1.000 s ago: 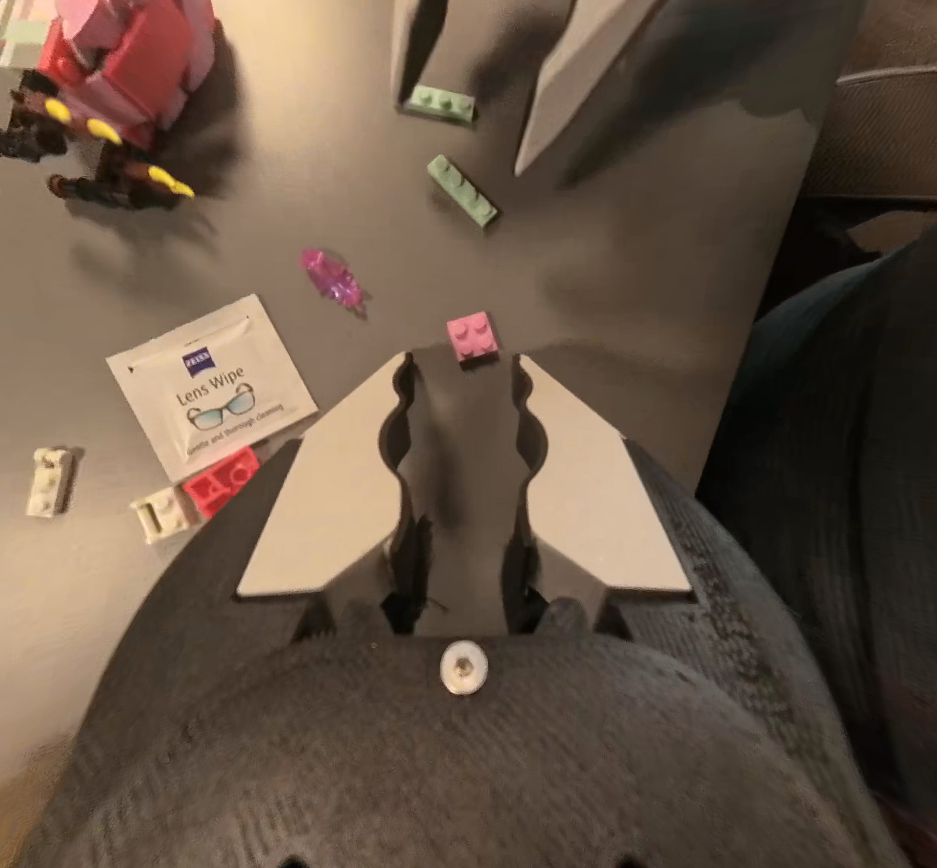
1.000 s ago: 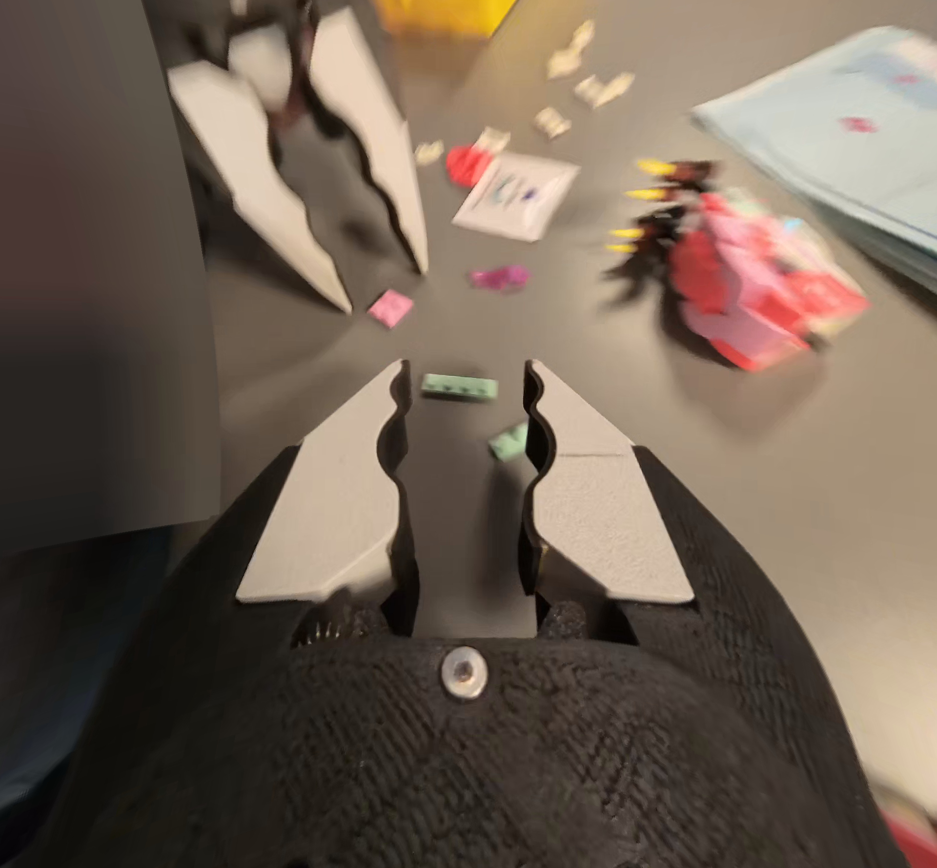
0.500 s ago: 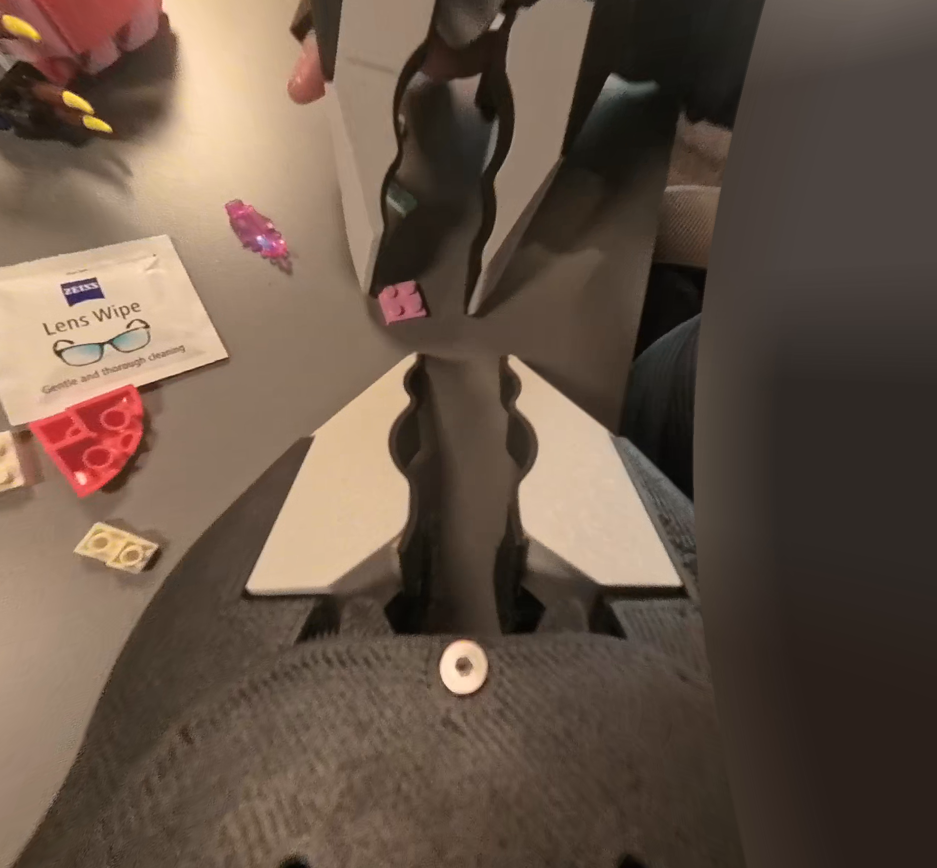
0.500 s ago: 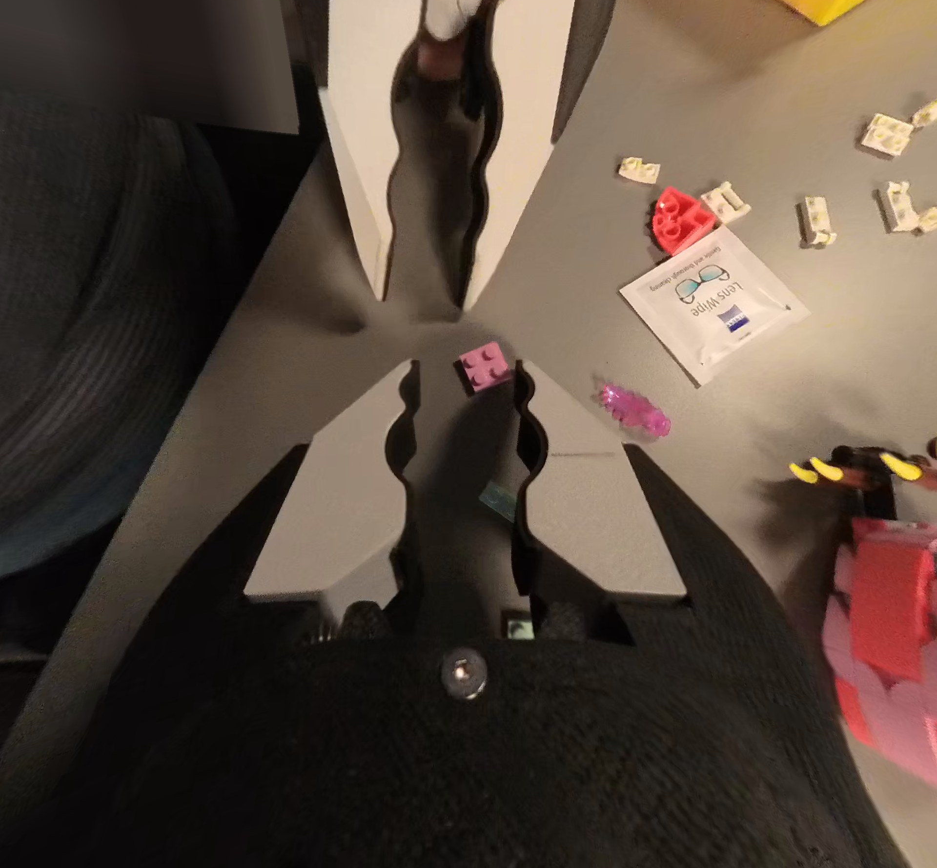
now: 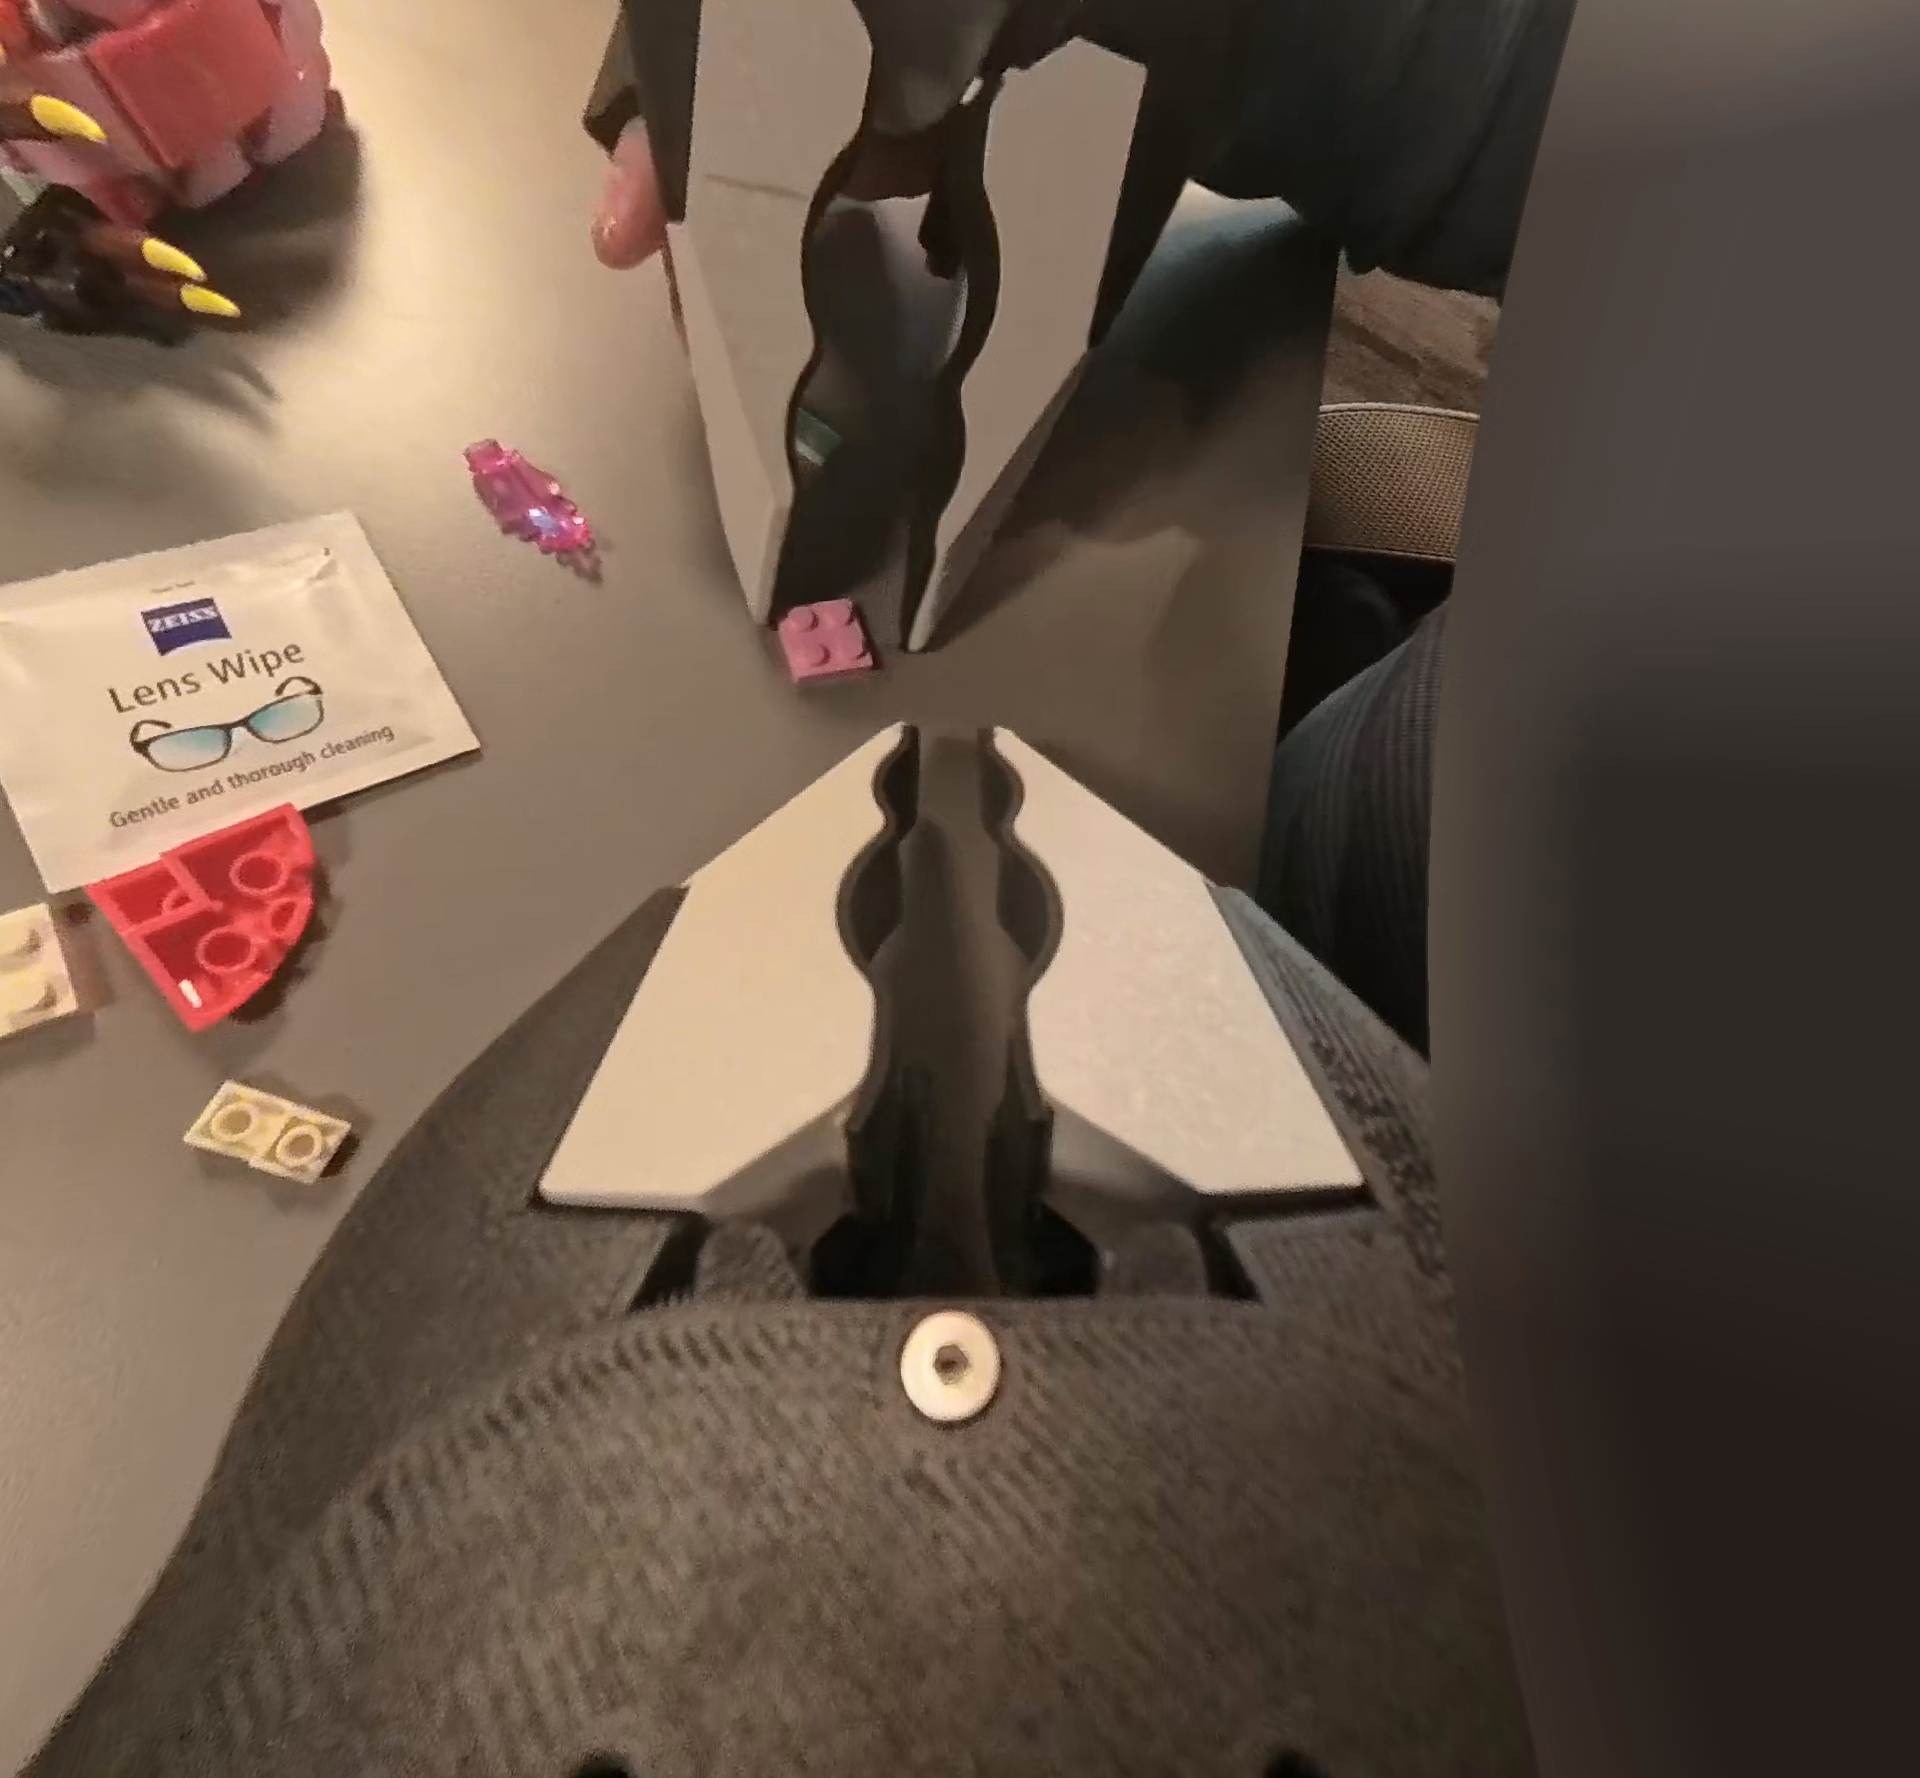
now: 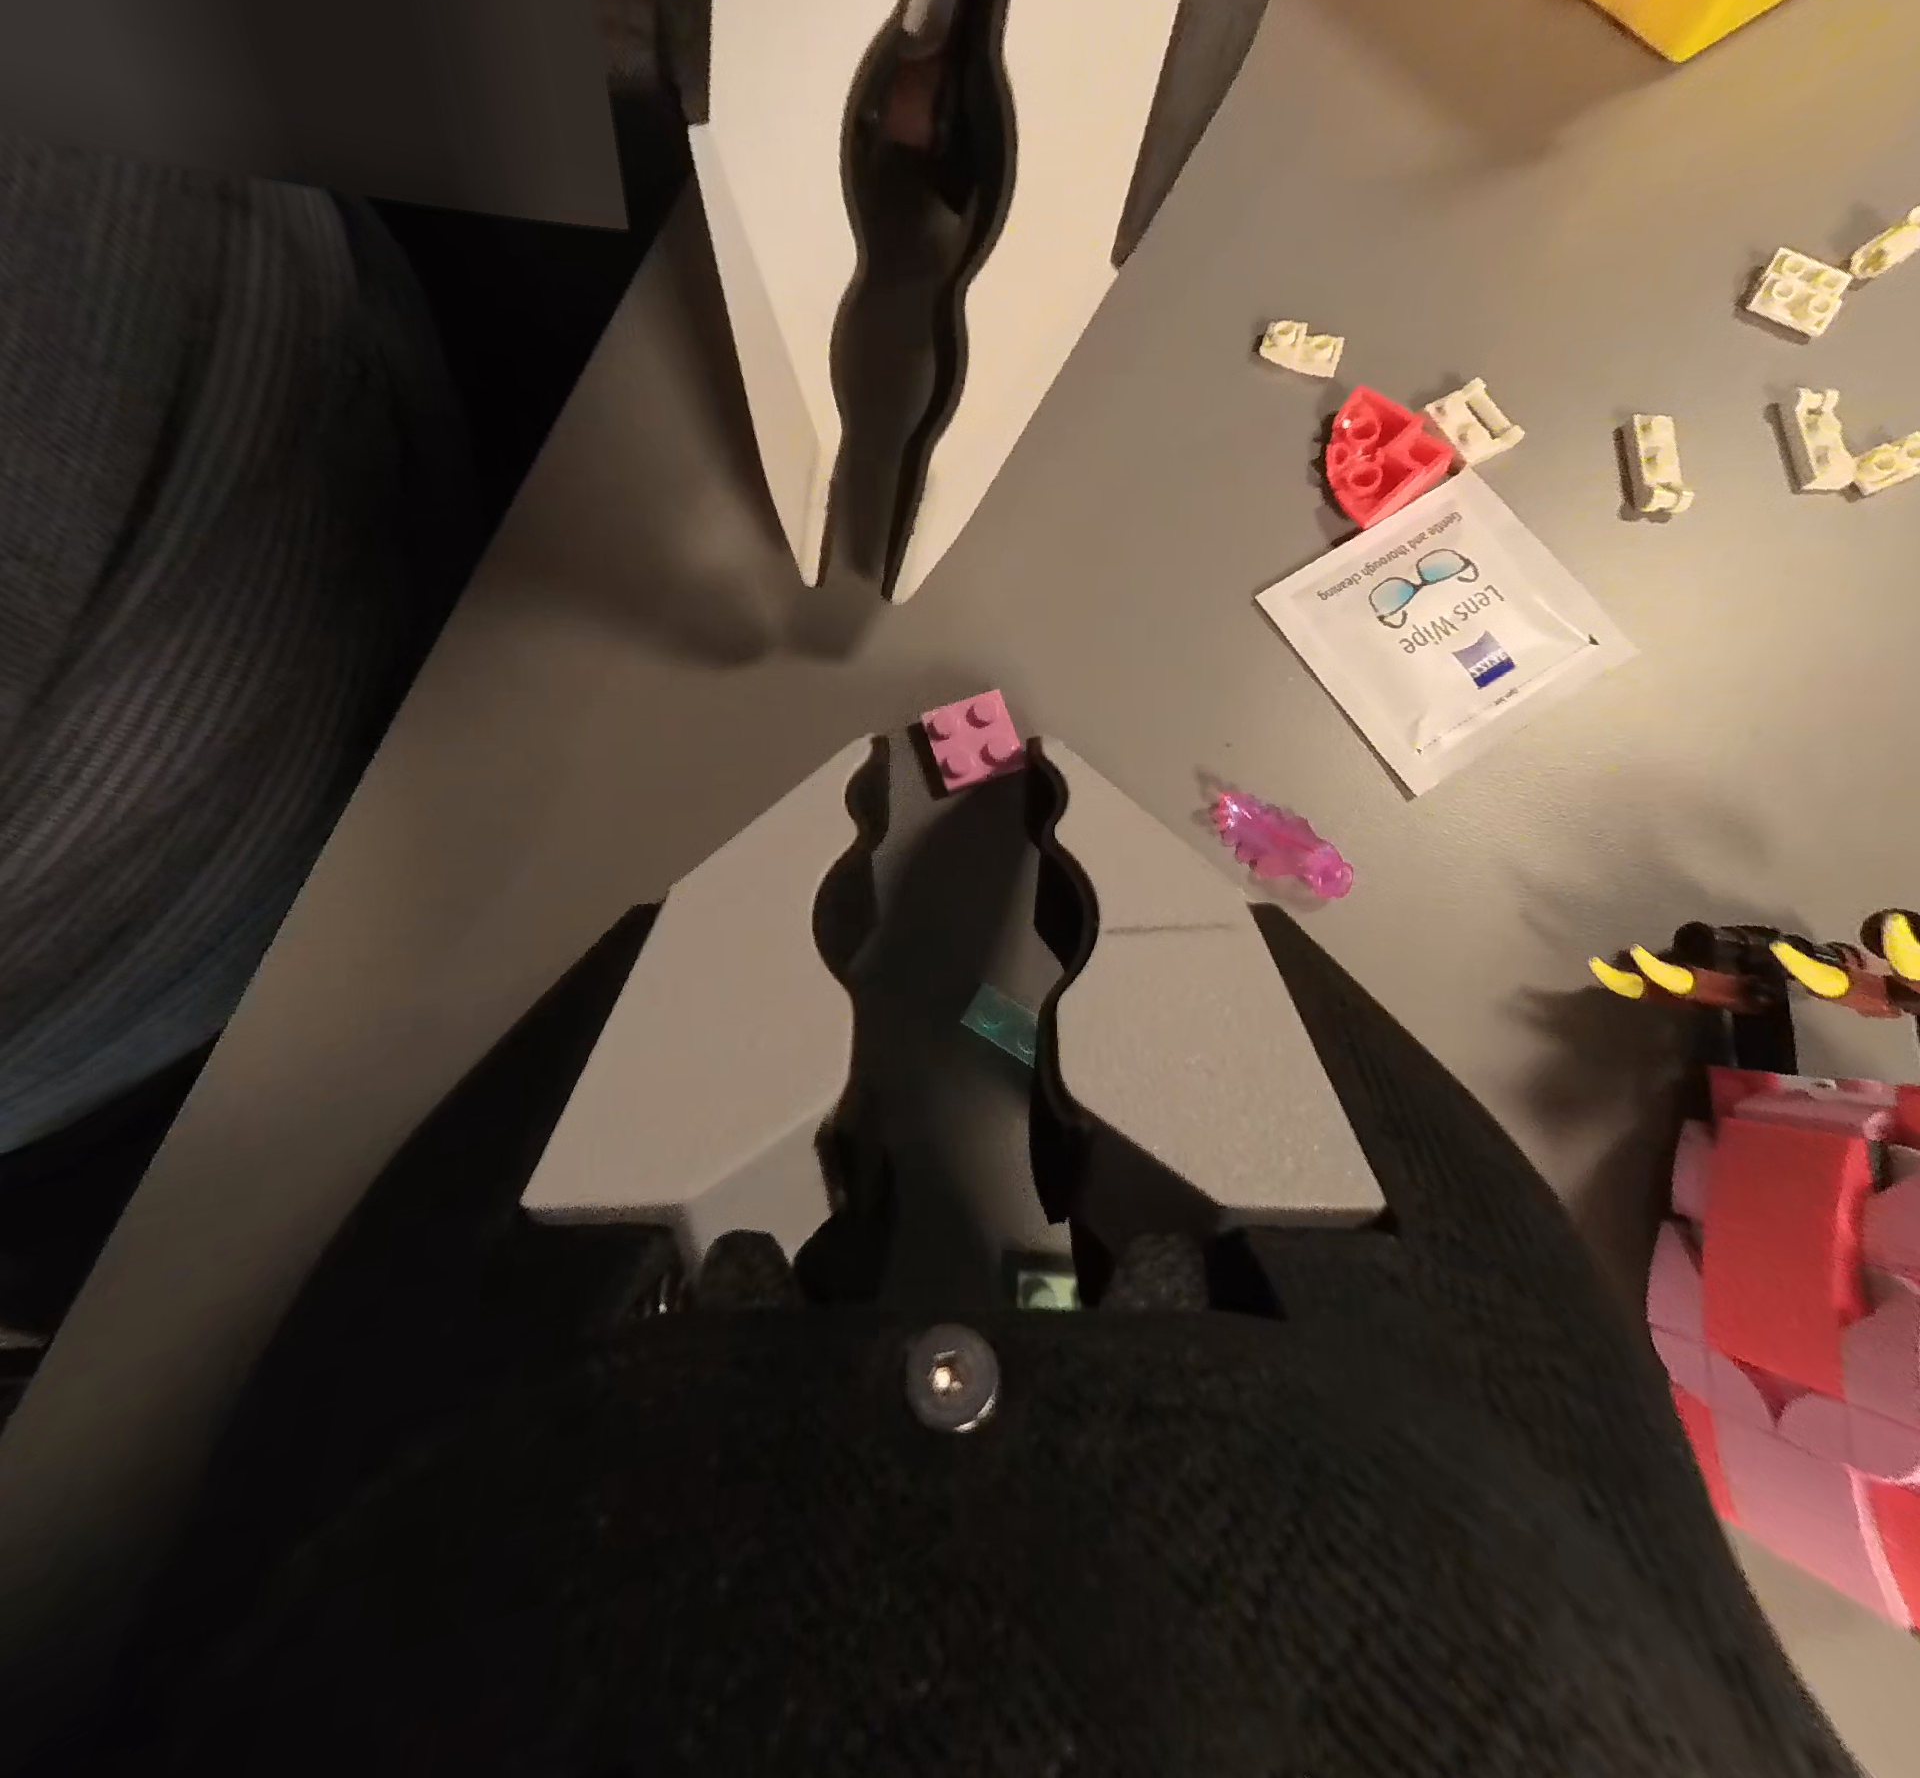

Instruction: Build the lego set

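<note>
Your right tool stands apart, unclamped, about the small pink square plastic brick; your left tool, narrowly apart, holds nothing.

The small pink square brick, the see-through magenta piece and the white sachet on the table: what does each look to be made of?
Pink square brick: opaque moulded plastic, matte-satin, four round studs on top. Magenta piece: translucent plastic, glossy, light passing through and bright glints on its jagged edges. White sachet: probably coated paper or foil laminate, flat with crimped sealed edges and a slight sheen; the look leaves that open.

one pink brick, one sachet, two tongs
</note>
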A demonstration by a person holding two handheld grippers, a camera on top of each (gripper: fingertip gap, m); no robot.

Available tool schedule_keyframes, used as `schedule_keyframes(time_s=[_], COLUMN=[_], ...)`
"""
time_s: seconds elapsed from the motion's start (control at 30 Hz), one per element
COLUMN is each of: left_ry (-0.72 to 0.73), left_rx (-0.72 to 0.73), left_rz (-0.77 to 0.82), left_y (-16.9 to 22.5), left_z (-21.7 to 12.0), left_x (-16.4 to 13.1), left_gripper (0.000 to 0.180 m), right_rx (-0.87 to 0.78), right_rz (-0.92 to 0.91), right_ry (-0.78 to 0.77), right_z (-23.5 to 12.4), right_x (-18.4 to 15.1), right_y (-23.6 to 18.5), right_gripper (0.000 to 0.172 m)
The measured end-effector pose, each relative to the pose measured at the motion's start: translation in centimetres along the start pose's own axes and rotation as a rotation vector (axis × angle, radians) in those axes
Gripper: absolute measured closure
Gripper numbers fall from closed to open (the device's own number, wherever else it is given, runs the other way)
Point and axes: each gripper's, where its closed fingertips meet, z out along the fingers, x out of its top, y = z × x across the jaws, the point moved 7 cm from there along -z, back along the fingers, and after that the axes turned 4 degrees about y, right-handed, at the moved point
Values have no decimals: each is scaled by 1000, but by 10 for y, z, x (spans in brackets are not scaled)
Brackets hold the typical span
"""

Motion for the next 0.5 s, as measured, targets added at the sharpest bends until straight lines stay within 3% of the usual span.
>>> schedule_keyframes(time_s=[0.17,0.3,0.4,0.5], left_ry=[24,36,81,181], left_rx=[43,223,259,336], left_rz=[23,25,57,247], left_y=[-2,-17,-19,-14], left_z=[-2,-7,-8,-12], left_x=[2,3,8,19], left_gripper=[171,180,165,156], right_rx=[9,-40,-71,-83], right_rz=[19,39,33,4], right_ry=[-5,-5,29,45], right_z=[1,-4,-15,-25], right_x=[0,2,11,22], right_y=[4,15,20,23], right_gripper=[158,158,159,159])
